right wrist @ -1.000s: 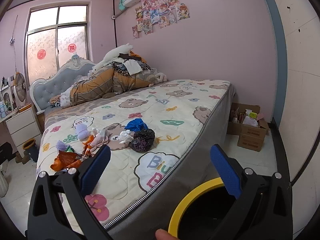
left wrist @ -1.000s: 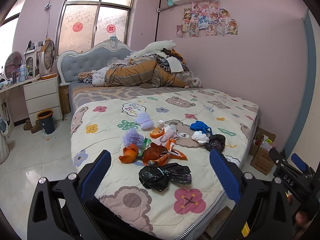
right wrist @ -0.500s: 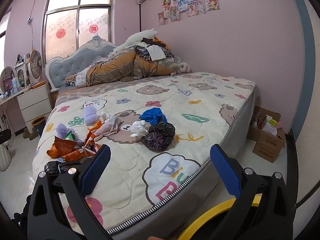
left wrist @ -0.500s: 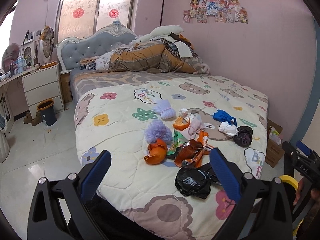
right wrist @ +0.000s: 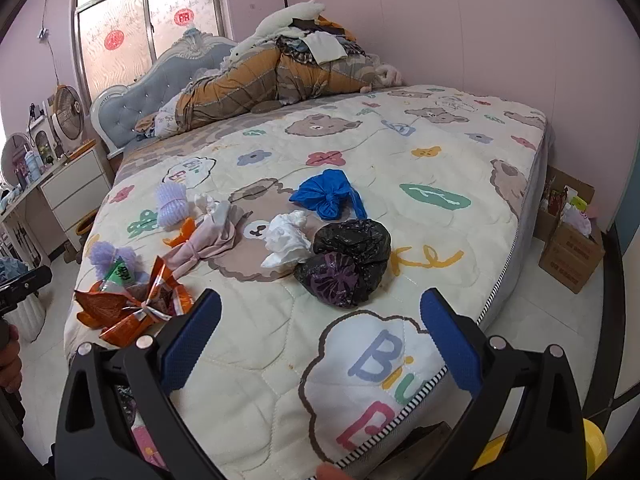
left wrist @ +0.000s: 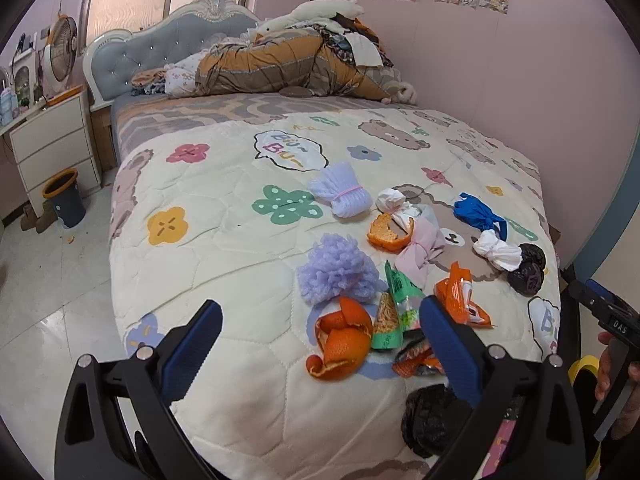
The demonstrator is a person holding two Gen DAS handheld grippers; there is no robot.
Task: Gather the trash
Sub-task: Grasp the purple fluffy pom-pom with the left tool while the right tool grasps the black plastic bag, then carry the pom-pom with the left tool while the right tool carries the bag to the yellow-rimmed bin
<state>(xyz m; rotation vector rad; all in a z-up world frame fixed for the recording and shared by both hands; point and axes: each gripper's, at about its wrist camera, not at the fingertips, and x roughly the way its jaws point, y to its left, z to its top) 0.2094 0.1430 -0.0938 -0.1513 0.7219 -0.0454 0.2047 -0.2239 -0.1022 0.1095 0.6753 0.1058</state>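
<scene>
Trash lies scattered on the bed's cartoon quilt (left wrist: 224, 264). In the left wrist view my left gripper (left wrist: 320, 352) stands open right over orange peel (left wrist: 340, 344), with a green snack wrapper (left wrist: 396, 304), an orange wrapper (left wrist: 460, 300) and a crumpled black bag (left wrist: 432, 420) near its right finger. Purple fluff (left wrist: 336, 272) lies just beyond. In the right wrist view my right gripper (right wrist: 320, 348) is open above the quilt, short of a black bag (right wrist: 348, 260), white tissue (right wrist: 288, 240) and a knotted blue bag (right wrist: 328, 196). Both hold nothing.
A yellow-rimmed bin (right wrist: 592, 444) sits on the floor by the bed's foot corner. A cardboard box (right wrist: 572, 248) stands by the pink wall. A nightstand (left wrist: 56, 148) and a small bucket (left wrist: 64, 200) are left of the bed. Piled bedding (left wrist: 280, 64) lies at the headboard.
Both grippers have moved in closer and lower over the bed; the trash now looms larger, with the orange peel between the left fingers' line of sight. Jaws stayed open.
</scene>
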